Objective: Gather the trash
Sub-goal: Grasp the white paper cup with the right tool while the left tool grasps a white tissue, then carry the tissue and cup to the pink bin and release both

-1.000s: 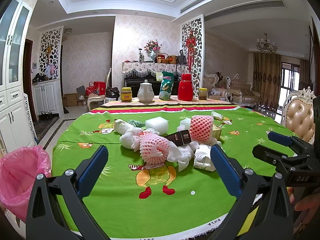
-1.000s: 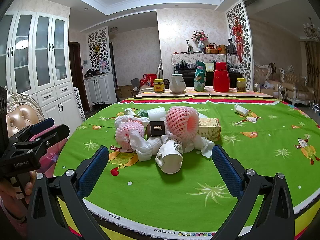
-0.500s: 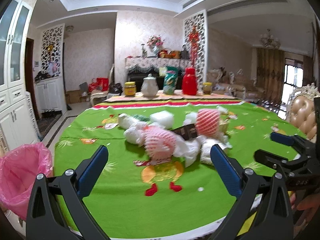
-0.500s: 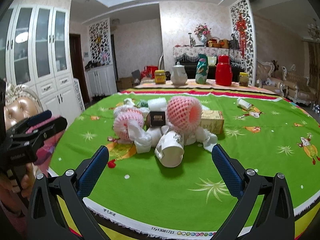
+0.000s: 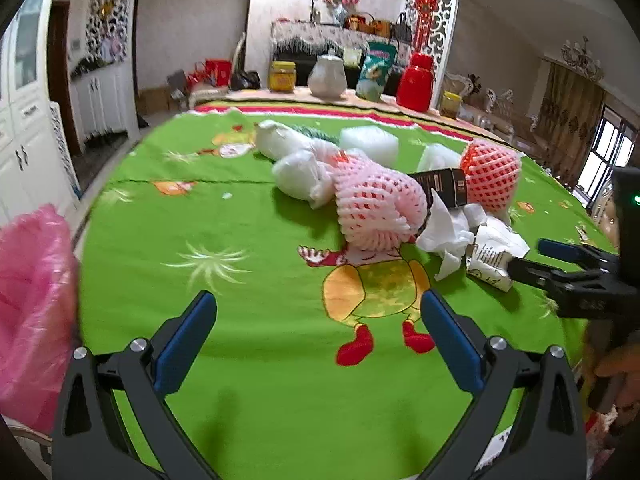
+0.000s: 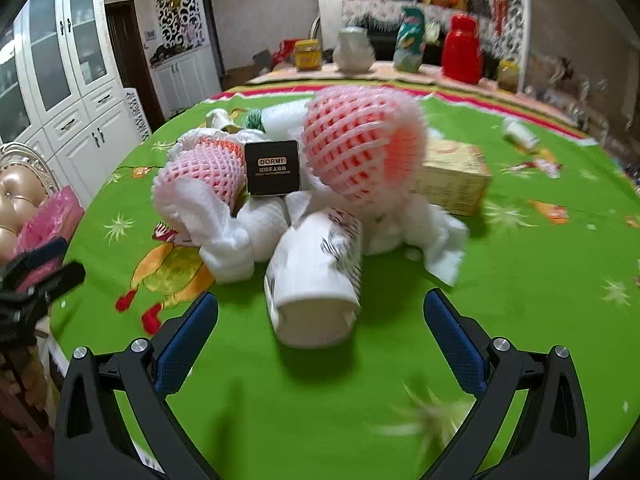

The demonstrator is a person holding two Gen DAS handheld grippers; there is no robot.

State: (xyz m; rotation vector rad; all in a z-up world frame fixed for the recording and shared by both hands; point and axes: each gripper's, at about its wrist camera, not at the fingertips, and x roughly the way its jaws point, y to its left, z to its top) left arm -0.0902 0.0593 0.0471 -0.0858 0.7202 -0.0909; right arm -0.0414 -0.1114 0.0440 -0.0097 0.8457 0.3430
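A heap of trash lies on the green tablecloth (image 5: 240, 240): two pink foam fruit nets (image 5: 376, 208) (image 6: 360, 140), a black DORMI box (image 6: 272, 168), crumpled white tissue (image 6: 228, 236), a white paper cup (image 6: 316, 280) on its side and a yellow carton (image 6: 452, 176). My left gripper (image 5: 318, 324) is open and empty, short of the near pink net. My right gripper (image 6: 320, 326) is open, with the paper cup just ahead between its fingers; it also shows in the left wrist view (image 5: 560, 264) beside the cup (image 5: 494, 252).
A pink trash bag (image 5: 32, 312) hangs off the table's left edge, also seen in the right wrist view (image 6: 48, 220). A teapot (image 5: 328, 74), red flask (image 5: 416, 82), yellow jar (image 5: 282, 76) and snack bag (image 5: 374, 72) stand at the far edge. A small white bottle (image 6: 520, 134) lies far right.
Both grippers have moved forward and down toward the heap. The right gripper has closed in on the paper cup. Both stay open.
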